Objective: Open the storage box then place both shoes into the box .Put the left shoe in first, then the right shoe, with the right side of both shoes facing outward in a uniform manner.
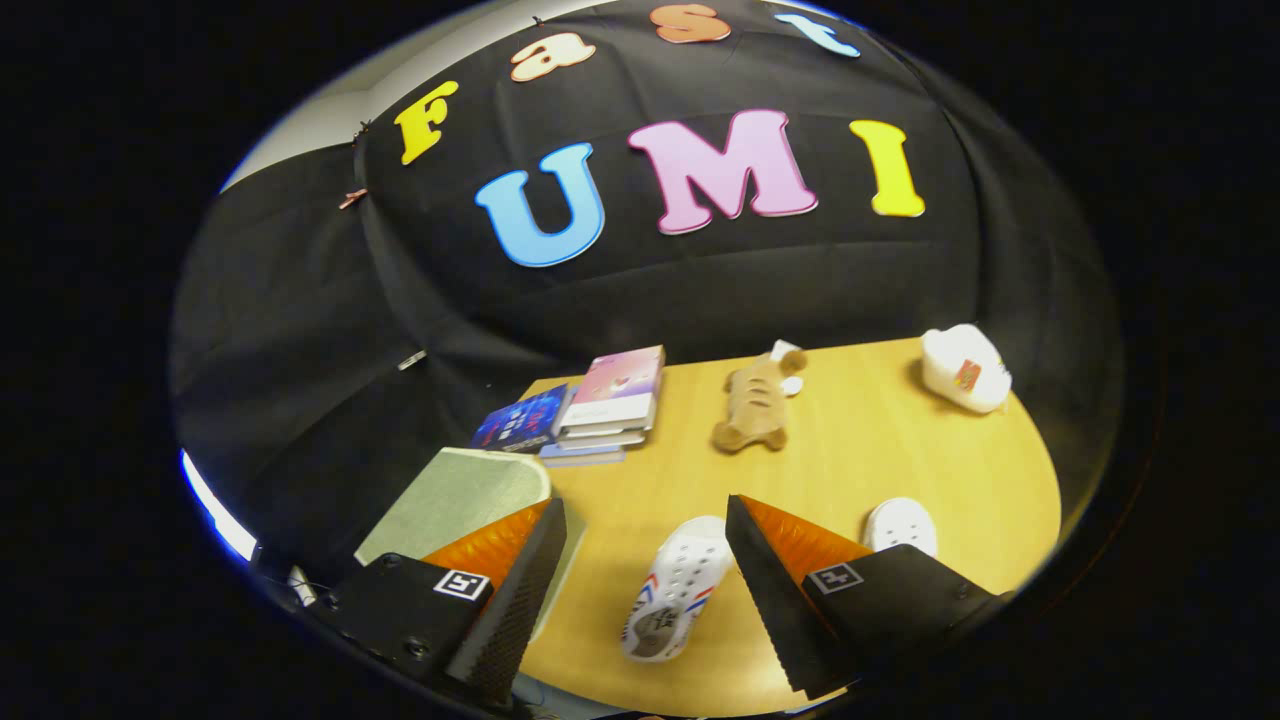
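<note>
Shoes and storage box on wooden table (pixel 900 440); gripper (pixel 645 545) spread wide, holding nothing.
Left to right: grey-green storage box (pixel 460 495) behind one finger; book stack (pixel 600 405); white shoe (pixel 675 590) between the fingers, lengthwise along them, toe away; plush toy (pixel 755 405); second shoe (pixel 900 522) beyond the other finger; white bottle (pixel 965 368).

Camera riding the tool (pixel 645 540), high above table (pixel 900 450), tilted, facing booth wall
</note>
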